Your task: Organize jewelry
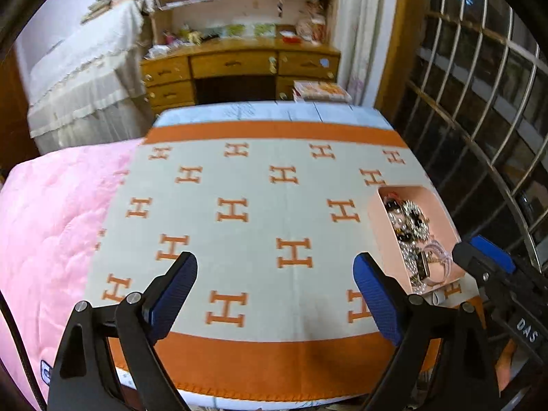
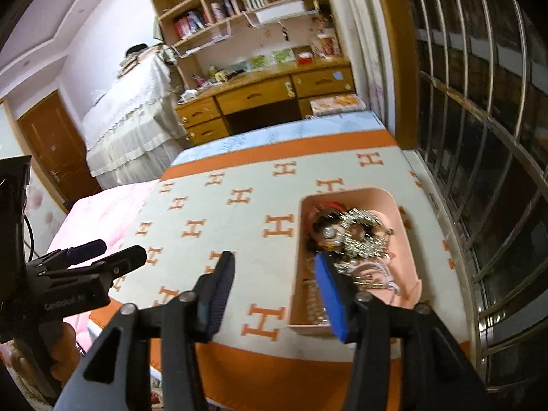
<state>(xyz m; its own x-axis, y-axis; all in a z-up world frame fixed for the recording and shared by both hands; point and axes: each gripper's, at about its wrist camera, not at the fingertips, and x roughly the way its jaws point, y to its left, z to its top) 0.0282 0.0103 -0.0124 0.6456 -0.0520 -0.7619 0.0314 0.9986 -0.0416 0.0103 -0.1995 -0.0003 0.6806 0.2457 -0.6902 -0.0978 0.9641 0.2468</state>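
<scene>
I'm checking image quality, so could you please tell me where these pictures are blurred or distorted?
Left wrist view: the desk and shelves are smeared, the window bars bow outward. Right wrist view: the jewelry in the pink tray is soft, the corners go black.

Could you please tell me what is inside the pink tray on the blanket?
The pink tray holds a tangled heap of jewelry: silvery chains, dark beads, pale bracelets. Pieces underneath, and the tray's floor there, are covered.
</scene>
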